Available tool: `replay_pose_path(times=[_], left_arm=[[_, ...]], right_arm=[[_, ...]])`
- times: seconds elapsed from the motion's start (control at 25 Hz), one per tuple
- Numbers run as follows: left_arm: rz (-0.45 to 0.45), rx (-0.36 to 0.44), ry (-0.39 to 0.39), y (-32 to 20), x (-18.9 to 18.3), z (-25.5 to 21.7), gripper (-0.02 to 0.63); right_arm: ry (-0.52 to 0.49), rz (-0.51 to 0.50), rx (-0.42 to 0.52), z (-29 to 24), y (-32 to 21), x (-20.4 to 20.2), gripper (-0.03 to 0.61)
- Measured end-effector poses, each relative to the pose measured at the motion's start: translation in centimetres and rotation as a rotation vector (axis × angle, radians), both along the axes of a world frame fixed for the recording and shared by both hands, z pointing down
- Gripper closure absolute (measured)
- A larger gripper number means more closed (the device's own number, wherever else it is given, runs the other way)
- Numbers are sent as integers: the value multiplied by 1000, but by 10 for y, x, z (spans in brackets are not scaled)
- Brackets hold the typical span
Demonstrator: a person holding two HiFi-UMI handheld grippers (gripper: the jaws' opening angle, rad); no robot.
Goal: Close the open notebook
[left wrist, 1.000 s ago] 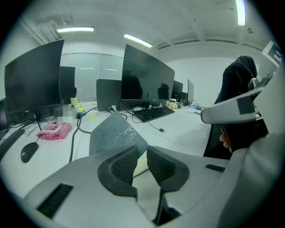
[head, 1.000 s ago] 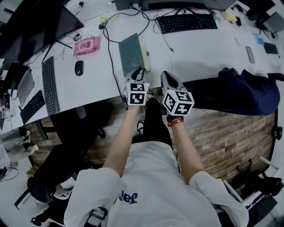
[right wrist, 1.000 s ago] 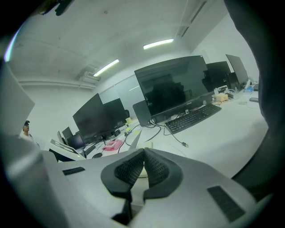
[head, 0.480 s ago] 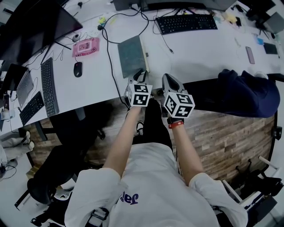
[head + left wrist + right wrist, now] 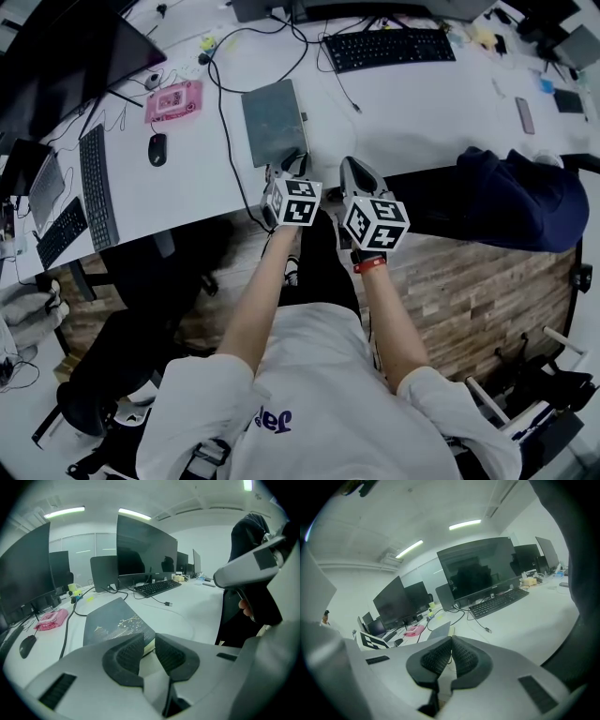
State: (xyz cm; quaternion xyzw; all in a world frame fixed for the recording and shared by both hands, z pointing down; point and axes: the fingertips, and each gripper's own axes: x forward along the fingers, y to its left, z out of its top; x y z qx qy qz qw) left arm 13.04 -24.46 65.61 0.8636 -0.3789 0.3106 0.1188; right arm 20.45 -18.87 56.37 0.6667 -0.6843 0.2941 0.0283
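**Notebook at near desk edge – cover looks already down**

White office desk (image 5: 412,103) with monitors along the far side, a keyboard (image 5: 389,47) far right and a mouse (image 5: 157,148) to the left. The notebook (image 5: 274,122) lies flat near the desk's near edge, with its dark patterned cover up and a pale strip of page edges along its right side. It appears closed.

Handling, judged: light, with a fairly stiff cover and a smooth face, so it is likely to slide on the desk if pushed. Best hold is the free right edge, not the spine side.

Left gripper (image 5: 149,639): pads narrowly apart with nothing pinched. The notebook's near corner sits just beyond the tips, seen through the gap; whether it touches them I cannot tell. Right gripper (image 5: 451,641): tips together and empty – it is right of the notebook and apart from it.
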Motion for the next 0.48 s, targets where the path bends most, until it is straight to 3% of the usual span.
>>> replay_pose_path(times=[0.48], left_arm=[[17,-27,-58,-2,5,25,529]], right_arm=[[5,-3,-21,7,-2,-2,565]])
